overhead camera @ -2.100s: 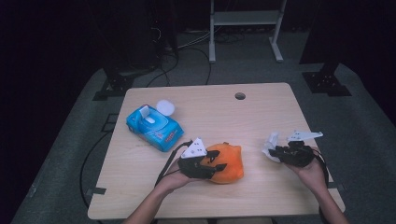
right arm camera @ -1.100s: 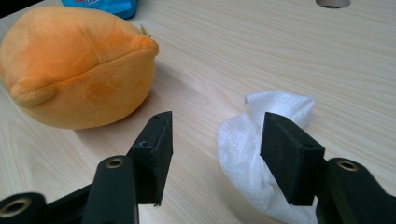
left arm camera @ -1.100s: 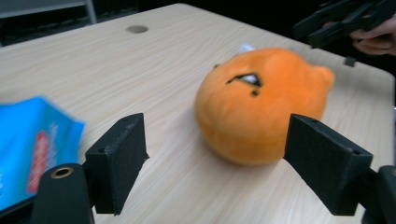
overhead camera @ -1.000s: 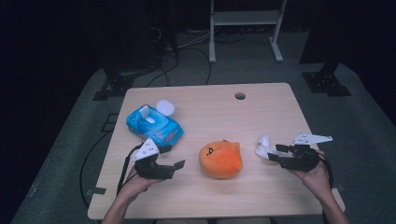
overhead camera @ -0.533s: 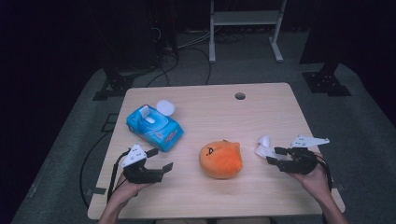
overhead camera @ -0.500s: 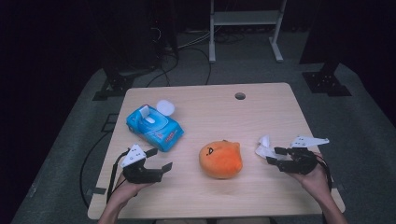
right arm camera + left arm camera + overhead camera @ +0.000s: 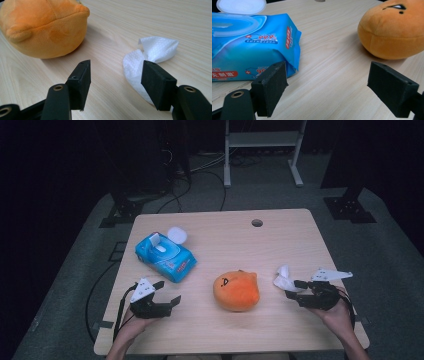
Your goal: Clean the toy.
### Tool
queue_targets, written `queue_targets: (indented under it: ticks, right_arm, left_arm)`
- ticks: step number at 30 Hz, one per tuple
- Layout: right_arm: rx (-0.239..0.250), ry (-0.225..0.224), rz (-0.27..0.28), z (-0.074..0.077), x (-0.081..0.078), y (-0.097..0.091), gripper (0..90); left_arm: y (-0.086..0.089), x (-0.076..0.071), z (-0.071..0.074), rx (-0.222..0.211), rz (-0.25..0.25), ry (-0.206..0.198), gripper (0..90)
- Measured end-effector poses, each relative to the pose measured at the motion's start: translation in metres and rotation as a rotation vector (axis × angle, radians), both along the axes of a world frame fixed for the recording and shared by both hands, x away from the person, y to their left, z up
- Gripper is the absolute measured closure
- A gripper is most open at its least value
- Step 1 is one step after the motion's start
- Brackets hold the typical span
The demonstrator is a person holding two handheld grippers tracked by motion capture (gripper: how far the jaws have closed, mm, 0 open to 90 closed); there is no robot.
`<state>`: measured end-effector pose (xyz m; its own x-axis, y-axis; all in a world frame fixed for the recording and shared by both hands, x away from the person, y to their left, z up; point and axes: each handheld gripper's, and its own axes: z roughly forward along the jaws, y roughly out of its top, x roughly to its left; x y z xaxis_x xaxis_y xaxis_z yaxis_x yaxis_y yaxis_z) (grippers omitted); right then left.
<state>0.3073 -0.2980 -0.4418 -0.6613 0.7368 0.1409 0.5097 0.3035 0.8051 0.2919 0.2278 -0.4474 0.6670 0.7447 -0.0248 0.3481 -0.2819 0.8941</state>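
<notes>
Left gripper (image 7: 169,296) sits near the table's front left, jaws wide apart, nothing between them. Its jaws have just been opening a bit more, still empty. Blue wet-wipe pack (image 7: 249,47) lies just ahead and to the left of its left jaw, lid flipped open; not touching as far as I can tell. Orange plush toy (image 7: 236,290) is ahead to the right of this gripper, apart from it, resting on the wooden table (image 7: 280,240).

Right gripper (image 7: 115,75) at front right, jaws also wide, gripping nothing. A crumpled white wipe (image 7: 150,56) lies on the table right at its right jaw, partly hidden behind that pad; whether the pad touches it, cannot tell. The plush sits ahead and to the left of this gripper's left jaw, near but apart.

Step, by my read: both tools free, the plush stands alone between them, the used wipe loose on the table. Looks like a pause between wiping the plush and the next pick.

Next move, likely: right gripper shifts sideways so the wipe sits between the pads, then closes on it low to the table since the sheet is thin and soft. Or left gripper closes in on the plush to steady it; needs the wide opening.
</notes>
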Motion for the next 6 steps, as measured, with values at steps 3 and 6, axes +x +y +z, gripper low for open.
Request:
queue_targets:
  ticks: [3,6]
  right_arm:
    - [0.005,-0.003,-0.004,-0.0009,-0.0014,0.0002,39.5]
    - [0.024,-0.023,-0.015,0.0,-0.0031,-0.0016,39.4]
  left_arm:
    - [-0.0003,0.0002,-0.0009,-0.024,0.002,0.003,14.3]
    - [-0.0017,0.0014,-0.0005,-0.036,0.003,0.004,12.9]
